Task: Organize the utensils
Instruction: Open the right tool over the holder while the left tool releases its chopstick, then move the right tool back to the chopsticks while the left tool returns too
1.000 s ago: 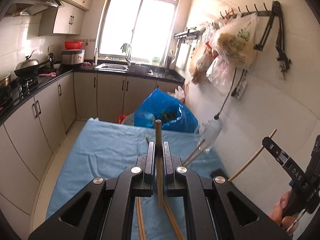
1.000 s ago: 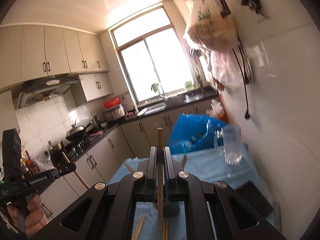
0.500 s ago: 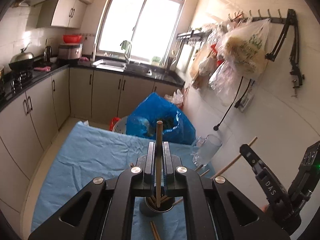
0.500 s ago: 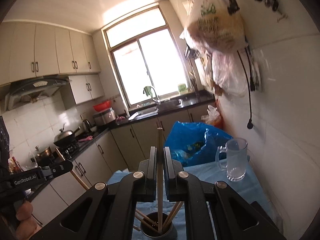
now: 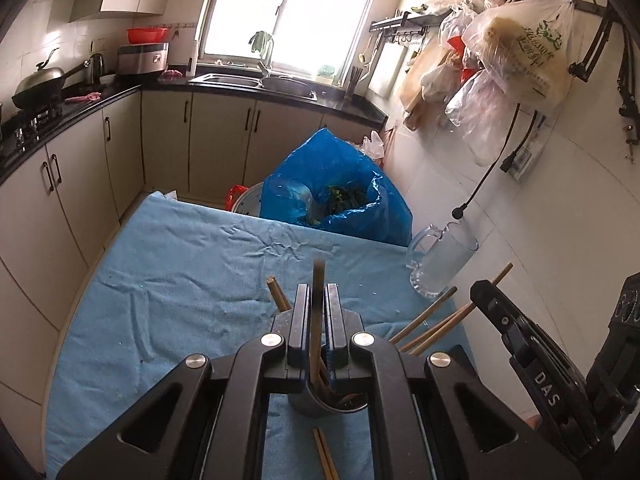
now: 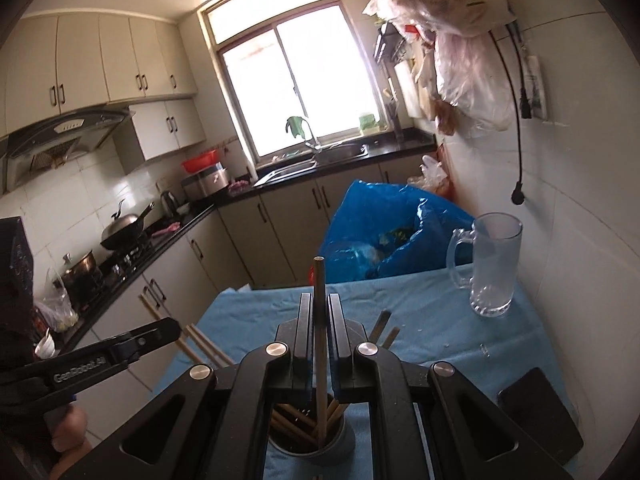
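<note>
Chopsticks are what's being sorted here, and each hand-held gripper has one pinched. The left hand-held gripper (image 5: pixel 319 312) has its jaws squeezed together on a single chopstick (image 5: pixel 318 280) that stands nearly upright, its lower end reaching down toward the metal cup (image 5: pixel 320 406) just under the jaws. The right hand-held gripper (image 6: pixel 320 320) is clamped the same way on its own chopstick (image 6: pixel 319 280), whose lower end dips inside the cup (image 6: pixel 344 438), in among the other chopsticks (image 6: pixel 292 420) already leaning in there. From the left view you can see several of those sticks (image 5: pixel 432 320) fanning out to the right of the cup, and one poking up on the left. A loose pair of chopsticks (image 5: pixel 324 456) lies flat on the blue cloth at the near edge, just in front of the cup. The table (image 5: pixel 180 280) is covered with that wrinkled blue cloth. At its far right corner stands an empty glass mug (image 6: pixel 494 264), upright, handle to the left. A dark phone (image 6: pixel 538 412) lies flat near the right edge. Past the far end of the table there's a big blue plastic bag (image 5: pixel 340 196) with some greens in it. A bit of a person's hand (image 6: pixel 70 428) shows at the lower left of the right view.
</note>
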